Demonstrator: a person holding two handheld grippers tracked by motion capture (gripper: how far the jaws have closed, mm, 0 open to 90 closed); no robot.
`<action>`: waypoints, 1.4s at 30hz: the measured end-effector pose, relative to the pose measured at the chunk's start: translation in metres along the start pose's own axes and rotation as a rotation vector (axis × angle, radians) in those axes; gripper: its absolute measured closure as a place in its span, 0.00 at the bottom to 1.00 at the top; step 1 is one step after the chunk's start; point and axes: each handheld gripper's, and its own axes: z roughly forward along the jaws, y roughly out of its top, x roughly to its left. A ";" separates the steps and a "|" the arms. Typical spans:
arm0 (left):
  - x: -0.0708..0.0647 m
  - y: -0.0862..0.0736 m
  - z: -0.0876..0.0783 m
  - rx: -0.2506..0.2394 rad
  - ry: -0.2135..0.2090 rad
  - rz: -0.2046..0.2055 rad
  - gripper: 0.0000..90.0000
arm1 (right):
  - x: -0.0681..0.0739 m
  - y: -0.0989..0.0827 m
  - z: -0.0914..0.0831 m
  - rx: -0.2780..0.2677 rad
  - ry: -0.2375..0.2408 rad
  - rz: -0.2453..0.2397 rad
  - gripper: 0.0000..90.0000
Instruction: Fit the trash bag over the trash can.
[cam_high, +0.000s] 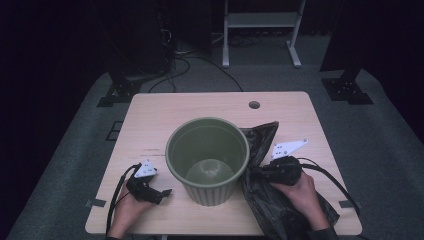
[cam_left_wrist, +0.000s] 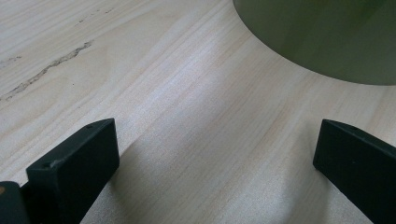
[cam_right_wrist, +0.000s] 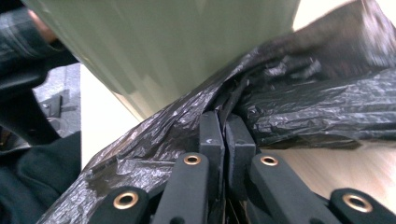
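Note:
A green ribbed bin (cam_high: 207, 159) stands empty in the middle of the wooden table (cam_high: 200, 106). To its right lies a crumpled black plastic bag (cam_high: 272, 207), also seen as glossy folds (cam_right_wrist: 308, 100) in the right gripper view. My right gripper (cam_high: 256, 172) is beside the bin's right wall, shut on an edge of the bag; its jaws meet on the plastic (cam_right_wrist: 225, 133). My left gripper (cam_high: 167, 191) rests open on the table left of the bin, its fingers (cam_left_wrist: 77, 161) wide apart over bare wood, with the bin's base (cam_left_wrist: 327, 37) ahead.
A round cable hole (cam_high: 254, 105) sits near the table's far edge. Cables trail from both grippers toward the near edge. Beyond the table stand a white frame (cam_high: 260, 30) and dark stand feet on grey floor.

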 end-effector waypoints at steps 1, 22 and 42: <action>0.000 0.000 0.000 0.000 0.000 0.000 0.00 | 0.001 0.003 -0.002 -0.005 0.010 -0.009 0.97; 0.000 0.000 0.000 -0.002 0.001 -0.003 0.00 | 0.017 0.038 -0.042 -0.097 0.112 -0.090 0.96; 0.000 0.000 0.000 -0.003 0.001 -0.004 0.00 | 0.036 0.077 -0.062 -0.141 0.223 -0.179 0.95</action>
